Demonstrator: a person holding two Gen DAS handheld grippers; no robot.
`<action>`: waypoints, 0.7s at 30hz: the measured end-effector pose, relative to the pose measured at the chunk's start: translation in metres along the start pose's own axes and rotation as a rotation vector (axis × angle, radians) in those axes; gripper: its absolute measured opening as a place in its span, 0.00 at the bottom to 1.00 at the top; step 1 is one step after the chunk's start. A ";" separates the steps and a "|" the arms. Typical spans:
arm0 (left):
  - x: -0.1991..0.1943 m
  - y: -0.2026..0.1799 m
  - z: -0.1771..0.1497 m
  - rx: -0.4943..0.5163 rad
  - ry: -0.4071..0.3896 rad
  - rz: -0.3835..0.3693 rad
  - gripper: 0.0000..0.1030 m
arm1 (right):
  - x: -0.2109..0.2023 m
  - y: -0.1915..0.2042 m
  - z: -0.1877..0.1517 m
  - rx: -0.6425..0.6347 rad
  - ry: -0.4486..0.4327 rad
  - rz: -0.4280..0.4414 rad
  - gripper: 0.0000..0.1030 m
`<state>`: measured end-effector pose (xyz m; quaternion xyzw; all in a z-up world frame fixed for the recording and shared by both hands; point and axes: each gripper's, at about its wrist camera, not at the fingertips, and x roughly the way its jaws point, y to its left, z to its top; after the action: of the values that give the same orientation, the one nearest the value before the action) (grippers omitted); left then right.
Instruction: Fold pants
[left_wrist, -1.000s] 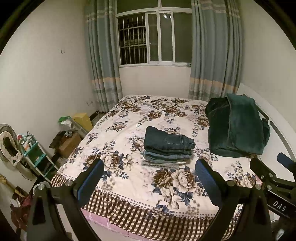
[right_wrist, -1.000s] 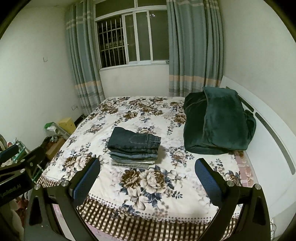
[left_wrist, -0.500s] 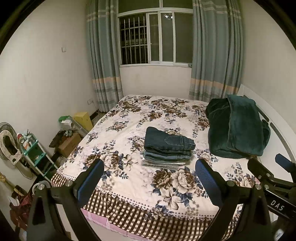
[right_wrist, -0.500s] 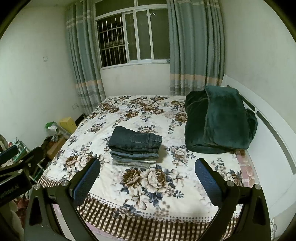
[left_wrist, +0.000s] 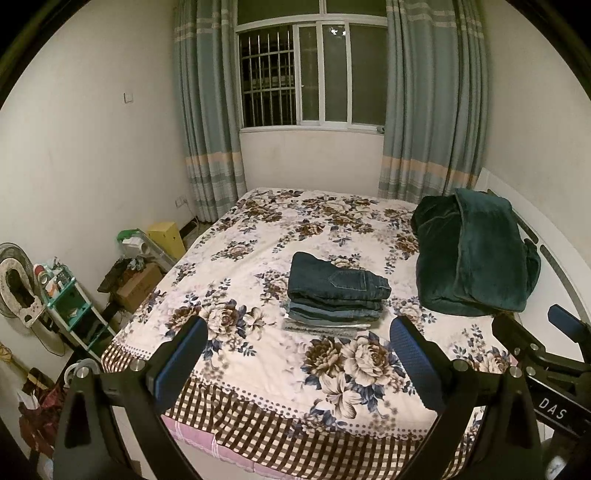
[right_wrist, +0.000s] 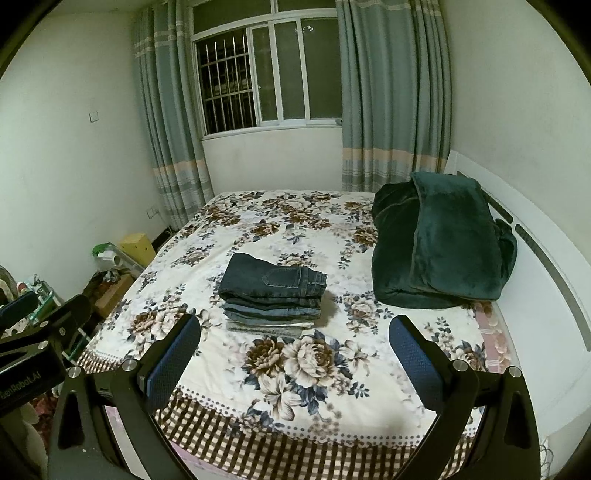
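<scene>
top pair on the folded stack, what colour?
Dark blue denim, with a stitched back pocket: top pair. Clearest in the right wrist view.

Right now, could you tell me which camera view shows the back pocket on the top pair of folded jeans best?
The right wrist view: the back pocket faces it, stitching clear. The left wrist view shows the pocket smaller and more foreshortened.

**Backing off and up from the bed**

I have drawn both grippers slightly back and up: the jeans stack (left_wrist: 336, 291) and blanket (left_wrist: 476, 254) sit a touch lower in my views, and more window (right_wrist: 267, 74) shows above.
</scene>
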<state>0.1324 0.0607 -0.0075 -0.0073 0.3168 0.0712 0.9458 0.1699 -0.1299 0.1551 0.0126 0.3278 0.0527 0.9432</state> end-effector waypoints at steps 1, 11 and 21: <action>0.000 0.000 0.000 0.000 0.000 0.001 0.98 | 0.000 0.000 0.001 0.001 0.000 0.001 1.00; 0.001 -0.002 0.000 -0.005 0.003 0.005 0.98 | 0.003 0.000 0.004 0.001 0.001 0.004 1.00; 0.002 -0.002 0.002 -0.004 0.003 0.008 0.98 | 0.002 -0.001 0.004 0.002 -0.001 0.002 1.00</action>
<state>0.1353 0.0588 -0.0074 -0.0081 0.3180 0.0757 0.9450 0.1736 -0.1305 0.1567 0.0141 0.3274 0.0534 0.9433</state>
